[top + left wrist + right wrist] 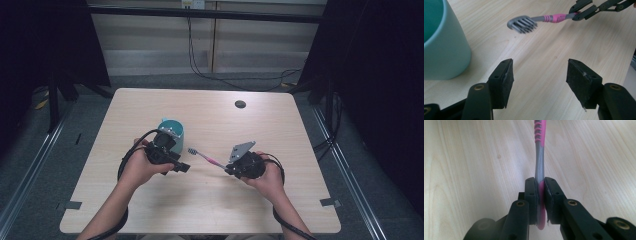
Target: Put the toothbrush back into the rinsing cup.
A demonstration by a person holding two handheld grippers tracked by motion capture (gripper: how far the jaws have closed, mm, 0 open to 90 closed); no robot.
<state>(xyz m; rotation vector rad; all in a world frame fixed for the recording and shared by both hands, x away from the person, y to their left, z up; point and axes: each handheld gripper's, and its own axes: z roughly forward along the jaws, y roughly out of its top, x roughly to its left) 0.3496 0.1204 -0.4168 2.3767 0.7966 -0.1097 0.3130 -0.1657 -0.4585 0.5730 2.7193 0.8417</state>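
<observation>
bare table (280, 125) right and far, teal cup (172, 131) blocking left, toothbrush (202, 156) mid-table

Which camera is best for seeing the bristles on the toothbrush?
The left gripper view: the toothbrush lies across the picture with its grey bristle head close and side-on. The high view shows the toothbrush small, its bristles just a speck. The right gripper view looks along the handle clamped in the right gripper; the head is cut off.

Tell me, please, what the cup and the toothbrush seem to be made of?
Cup: probably glazed ceramic or matte plastic; smooth, even teal wall with a thick rounded rim.
Toothbrush: moulded plastic, grey with ribbed pink sections that look rubbery; the grey bristles look like nylon. The right tongs clamp its handle.
</observation>
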